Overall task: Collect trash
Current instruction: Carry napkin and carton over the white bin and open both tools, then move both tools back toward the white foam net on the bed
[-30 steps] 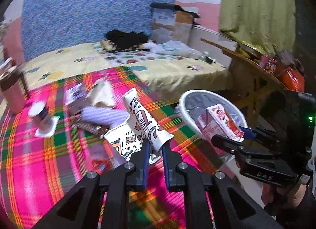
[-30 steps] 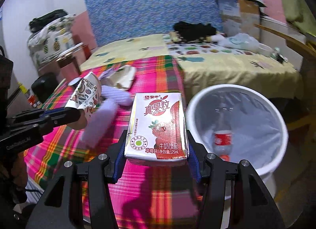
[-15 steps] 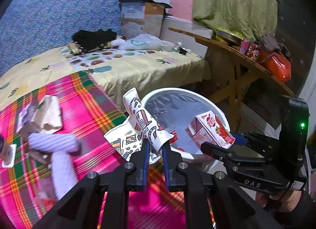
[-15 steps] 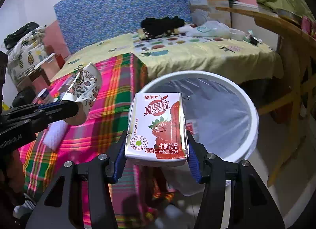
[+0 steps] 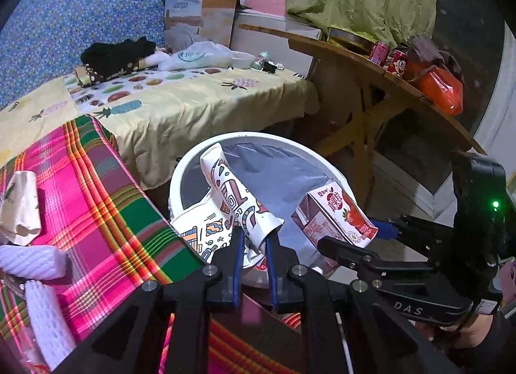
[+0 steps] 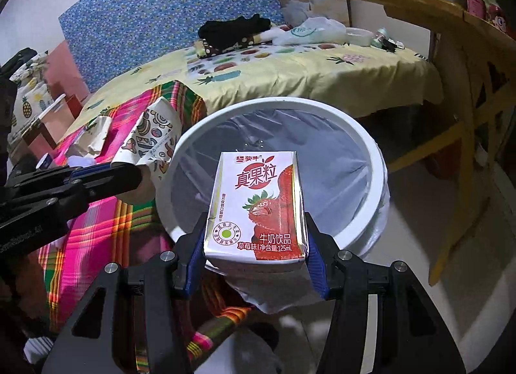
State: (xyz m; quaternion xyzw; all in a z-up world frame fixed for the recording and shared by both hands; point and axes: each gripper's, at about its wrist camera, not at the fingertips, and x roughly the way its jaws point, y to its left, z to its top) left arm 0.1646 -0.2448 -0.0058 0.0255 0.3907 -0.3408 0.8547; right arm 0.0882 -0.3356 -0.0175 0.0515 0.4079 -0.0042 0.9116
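In the left wrist view, one crushed patterned paper cup (image 5: 232, 212) is pinched at its edge by the left claw (image 5: 253, 246), jaws nearly closed on it, held over the near rim of one white bin (image 5: 180, 177) lined with a grey bag. One strawberry milk carton (image 5: 335, 216) is gripped by the right claw (image 5: 354, 238) over the bin's right side. On the plaid blanket (image 5: 96, 206) are noted one crumpled paper bag (image 5: 19, 206) and two white foam sleeves (image 5: 32, 261). Two red cans (image 5: 388, 57) stand on the wooden desk (image 5: 354, 48). A second earlier, cup and carton were still over the blanket, short of the bin.

In the right wrist view, the carton (image 6: 256, 206) is clamped by its sides in the right claw (image 6: 254, 254), above the bin (image 6: 364, 138). The cup (image 6: 154, 141) is held at the bin's left rim by the left claw (image 6: 129, 177). Earlier the bin lay to the right; one bottle then seen inside is now hidden.
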